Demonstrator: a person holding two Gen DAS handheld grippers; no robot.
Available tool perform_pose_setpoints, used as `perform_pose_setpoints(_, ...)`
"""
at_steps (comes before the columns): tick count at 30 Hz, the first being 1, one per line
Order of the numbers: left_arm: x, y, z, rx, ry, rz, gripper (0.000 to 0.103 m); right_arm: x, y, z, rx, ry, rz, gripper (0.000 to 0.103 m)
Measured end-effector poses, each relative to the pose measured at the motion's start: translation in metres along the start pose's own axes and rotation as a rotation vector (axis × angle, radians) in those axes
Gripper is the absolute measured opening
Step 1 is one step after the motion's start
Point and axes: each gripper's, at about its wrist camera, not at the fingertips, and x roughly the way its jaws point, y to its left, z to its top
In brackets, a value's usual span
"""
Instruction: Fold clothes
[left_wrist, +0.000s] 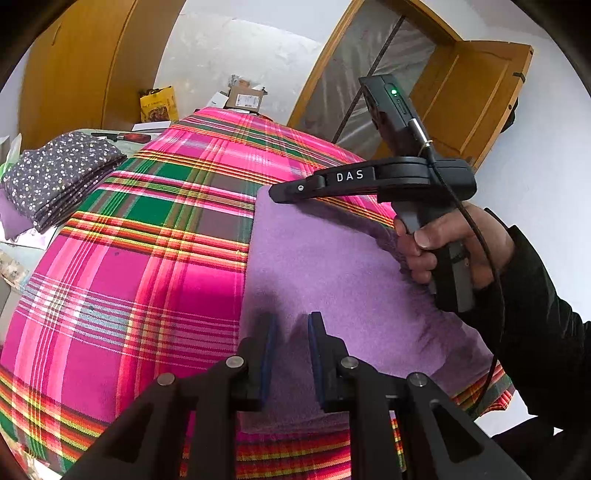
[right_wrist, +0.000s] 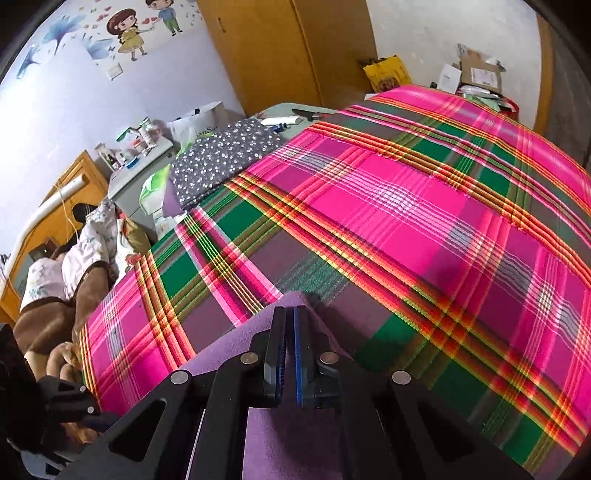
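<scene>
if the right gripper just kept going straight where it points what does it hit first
Past the purple cloth corner at its tips, the right gripper would probably skim the plaid blanket; nothing else stands in that line, though depth is unclear.

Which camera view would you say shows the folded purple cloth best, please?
The left wrist view: the purple cloth lies almost whole on the plaid blanket. The right wrist view shows only its far corner, mostly hidden behind the gripper.
</scene>
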Motion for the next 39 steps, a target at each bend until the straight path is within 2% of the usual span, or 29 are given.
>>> perform_pose_setpoints(7, 0.0, -0.002, -0.002, 0.018, -0.01, 0.014, 0.018, -0.008, 0.002, -0.004, 0.0, -0.021, 0.008, 0.002)
perform_pose_setpoints(10, -0.007, -0.005, -0.001, 0.012, -0.003, 0.037, 0.018, -0.023, 0.003, -0.008, 0.033, -0.038, 0.02, 0.007)
perform_pose_setpoints(14, -0.013, -0.007, 0.001, 0.02, -0.017, 0.061, 0.018, -0.053, 0.016, -0.038, 0.0, -0.099, 0.006, 0.009)
perform_pose_setpoints(18, -0.008, -0.009, 0.01, 0.034, -0.016, 0.083, 0.018, -0.073, 0.021, -0.076, 0.005, -0.147, -0.045, 0.011)
perform_pose_setpoints(25, 0.017, -0.012, 0.017, 0.041, 0.017, 0.106, 0.018, -0.066, 0.014, -0.105, 0.067, -0.115, -0.078, 0.012)
perform_pose_setpoints(30, 0.019, -0.015, 0.025, 0.043, 0.024, 0.116, 0.018, -0.068, 0.018, -0.107, 0.053, -0.129, -0.103, 0.012)
perform_pose_setpoints(35, 0.016, -0.02, 0.038, 0.069, -0.007, 0.121, 0.018, -0.077, 0.028, -0.113, 0.037, -0.133, -0.12, 0.012)
perform_pose_setpoints(39, 0.031, -0.019, 0.04, 0.067, 0.029, 0.114, 0.018, -0.072, 0.031, -0.119, 0.018, -0.119, -0.14, 0.012)
